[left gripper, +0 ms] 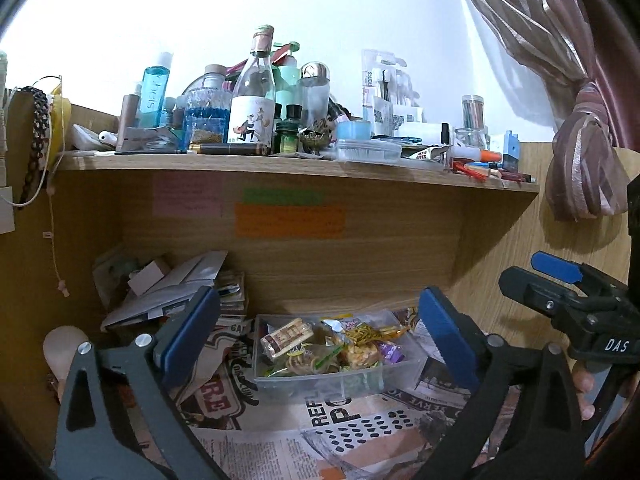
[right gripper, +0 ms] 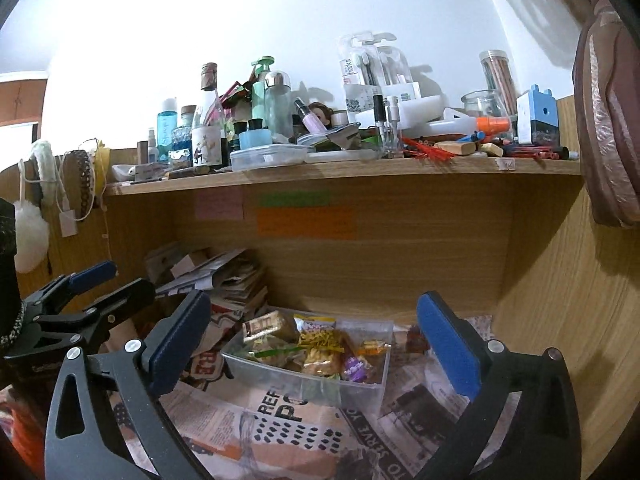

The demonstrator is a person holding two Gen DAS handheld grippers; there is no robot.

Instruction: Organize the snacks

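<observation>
A clear plastic box (left gripper: pixel 400 374) (right gripper: pixel 362 390) stands on newspaper in the lower shelf bay. It holds several wrapped snacks, among them a brown biscuit pack (left gripper: pixel 286 336) (right gripper: pixel 266 326), a yellow packet (left gripper: pixel 366 332) (right gripper: pixel 320 338) and a purple one (right gripper: pixel 356 368). My left gripper (left gripper: pixel 320 340) is open and empty, its blue pads either side of the box, short of it. My right gripper (right gripper: pixel 316 344) is open and empty too, also short of the box. The right gripper also shows at the right of the left wrist view (left gripper: pixel 560 280), the left gripper at the left of the right wrist view (right gripper: pixel 96 284).
A stack of papers and envelopes (left gripper: pixel 176 284) (right gripper: pixel 224 276) lies back left of the box. The wooden shelf (left gripper: pixel 280 164) (right gripper: pixel 360 168) above carries bottles, jars and stationery. Sticky notes (left gripper: pixel 288 220) are on the back panel. A tied curtain (left gripper: pixel 584 152) hangs at the right.
</observation>
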